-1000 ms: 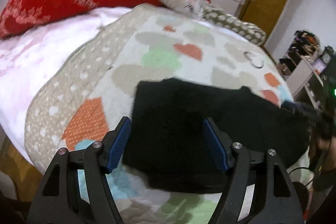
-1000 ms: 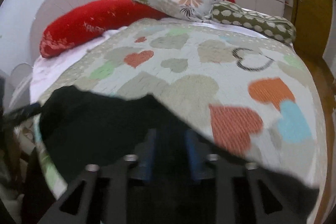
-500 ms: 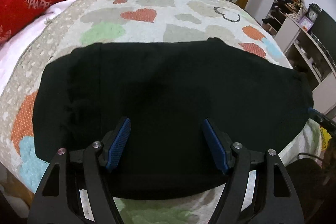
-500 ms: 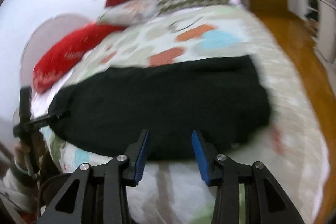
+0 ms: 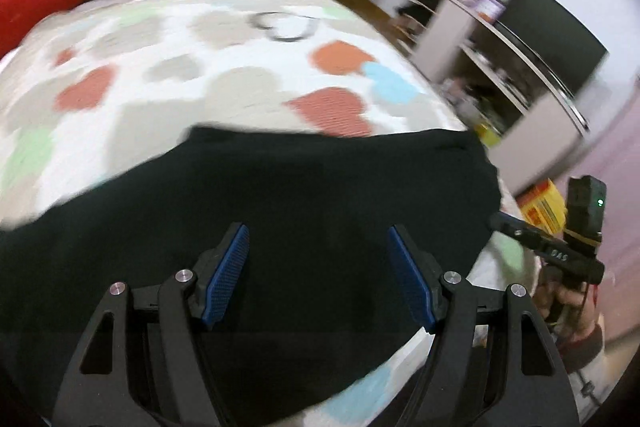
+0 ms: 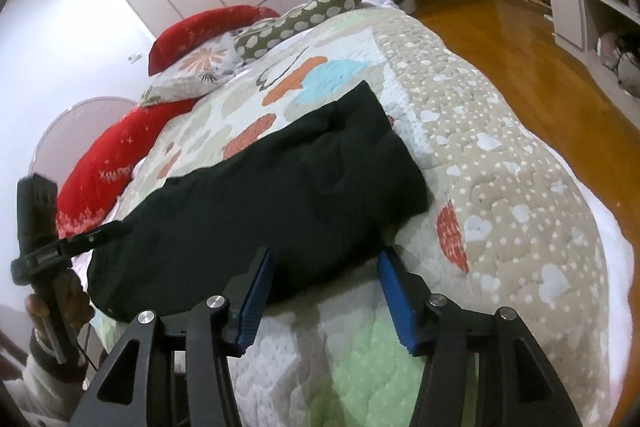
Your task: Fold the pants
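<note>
The black pants lie lengthwise across the heart-print quilt between both empty tools, the right gripper opening at their near edge, the left gripper spread wide over them.

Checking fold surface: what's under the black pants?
The black pants lie flat on the heart-print quilt, which shows all round them. The quilt patch beneath is covered, so anything between cannot be seen. Nothing lies on top.

Black folded fabric pants; white quilted bedspread printed with orange, blue, green, beige hearts; red plush cushions at 10 o'clock; olive dotted pillow.
</note>
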`<state>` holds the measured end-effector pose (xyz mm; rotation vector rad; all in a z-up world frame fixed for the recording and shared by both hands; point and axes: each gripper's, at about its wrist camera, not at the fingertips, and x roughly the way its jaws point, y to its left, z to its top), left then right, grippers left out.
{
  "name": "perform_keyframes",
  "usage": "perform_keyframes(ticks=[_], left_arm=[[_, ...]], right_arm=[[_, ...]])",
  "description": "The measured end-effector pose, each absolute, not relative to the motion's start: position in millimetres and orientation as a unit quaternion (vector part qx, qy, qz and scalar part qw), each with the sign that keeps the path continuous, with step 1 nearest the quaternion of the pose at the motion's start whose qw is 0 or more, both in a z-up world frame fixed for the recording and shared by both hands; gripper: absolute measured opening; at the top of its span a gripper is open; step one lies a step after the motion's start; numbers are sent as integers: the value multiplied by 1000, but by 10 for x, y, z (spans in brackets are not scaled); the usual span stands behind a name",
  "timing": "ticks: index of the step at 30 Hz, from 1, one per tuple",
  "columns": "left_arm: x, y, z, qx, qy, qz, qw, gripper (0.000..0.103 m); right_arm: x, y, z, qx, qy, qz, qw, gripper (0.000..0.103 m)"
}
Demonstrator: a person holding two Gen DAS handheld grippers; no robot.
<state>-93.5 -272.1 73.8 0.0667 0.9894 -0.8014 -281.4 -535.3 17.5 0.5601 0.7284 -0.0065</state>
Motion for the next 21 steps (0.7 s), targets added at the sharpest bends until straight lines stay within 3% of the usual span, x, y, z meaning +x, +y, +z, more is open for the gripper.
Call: perform_keyframes(ticks=[8, 14, 21], left_arm=[[-708, -3900, 737, 94, 464, -462, 750, 72], [-595, -4514, 542, 136, 469, -482, 728, 72], [-563, -4800, 360, 160, 465, -472, 731, 72]], right_arm=[[-2879, -5377, 187, 271, 368, -15, 889, 57], [-2802, -5315, 142, 276, 346, -19, 896, 75], [-2767, -5296, 115, 268, 311, -32, 911, 76]])
